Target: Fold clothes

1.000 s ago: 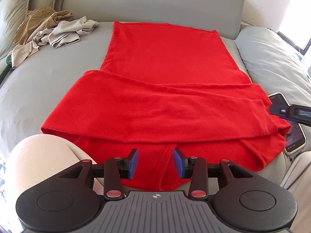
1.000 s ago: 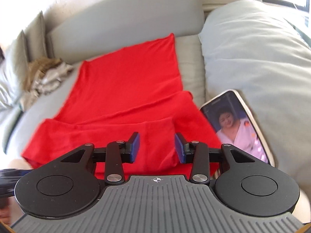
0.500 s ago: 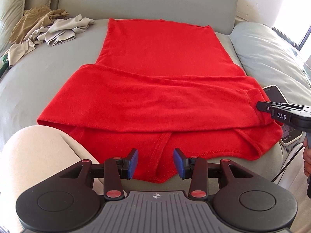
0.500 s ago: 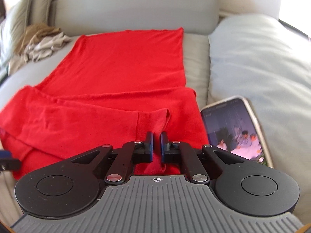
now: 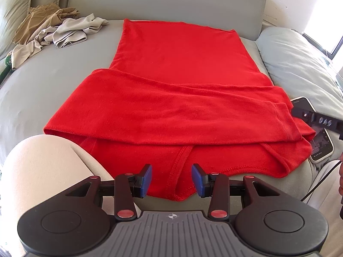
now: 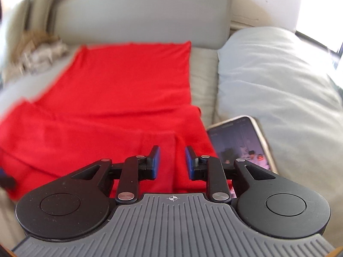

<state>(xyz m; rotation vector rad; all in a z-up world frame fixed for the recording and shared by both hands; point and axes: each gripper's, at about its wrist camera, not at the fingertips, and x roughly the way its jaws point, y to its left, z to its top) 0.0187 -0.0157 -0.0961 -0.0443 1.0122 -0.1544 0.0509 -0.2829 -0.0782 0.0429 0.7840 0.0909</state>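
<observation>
Sofa (image 5: pixel 42 81): grey seat; carries all below.
Shirt (image 5: pixel 178 68): red, mid-seat, long axis toward backrest, hem far, sleeves folded across near end.
Phone (image 6: pixel 240 141): touching shirt's right edge; a lift there may drag it.
Left gripper (image 5: pixel 171 180): spread, empty.
Right gripper (image 6: pixel 172 160): spread, empty.

Red garment (image 5: pixel 175 107), grey sofa (image 5: pixel 42 81), tan and beige clothes (image 5: pixel 53 30), seemingly blue pads (image 5: pixel 198 180).
</observation>
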